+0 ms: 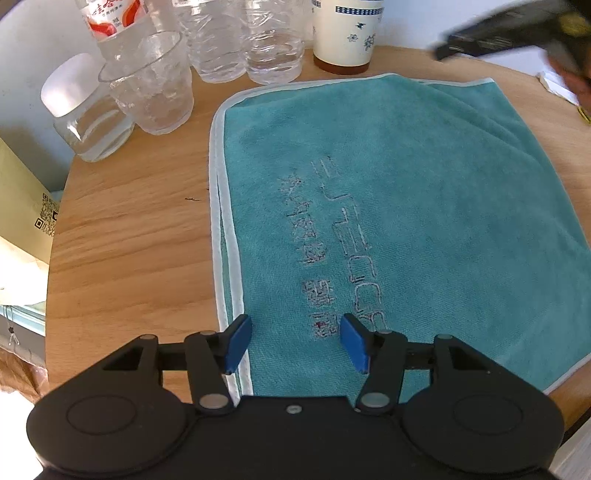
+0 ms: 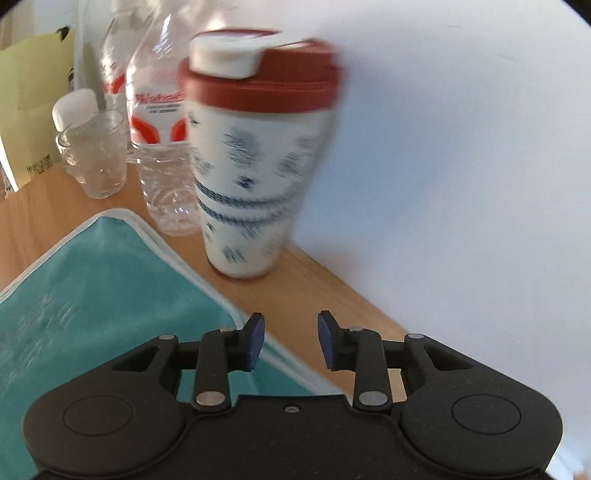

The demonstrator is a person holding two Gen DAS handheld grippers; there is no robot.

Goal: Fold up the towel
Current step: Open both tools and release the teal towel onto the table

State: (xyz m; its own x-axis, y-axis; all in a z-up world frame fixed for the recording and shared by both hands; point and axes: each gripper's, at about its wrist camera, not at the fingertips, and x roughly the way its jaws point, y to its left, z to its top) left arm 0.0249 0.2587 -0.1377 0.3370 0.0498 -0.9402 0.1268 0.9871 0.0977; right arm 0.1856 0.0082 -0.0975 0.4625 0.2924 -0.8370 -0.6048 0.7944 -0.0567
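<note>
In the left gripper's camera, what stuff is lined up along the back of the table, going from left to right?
Jar with a white lid → clear glass cup → two clear plastic bottles → patterned white cup → the other gripper, blurred.

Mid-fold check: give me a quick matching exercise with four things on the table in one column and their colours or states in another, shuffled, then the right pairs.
Things:
1. towel
2. tumbler lid
3. left hand-held gripper
4. glass cup

Colours or states:
A. clear, standing upright among the bottles
B. teal with a pale trim, lying flat on the table
C. red with a white flip cap
D. open, holding nothing, over the towel's near edge

Pairs: 1-B, 2-C, 3-D, 4-A
</note>
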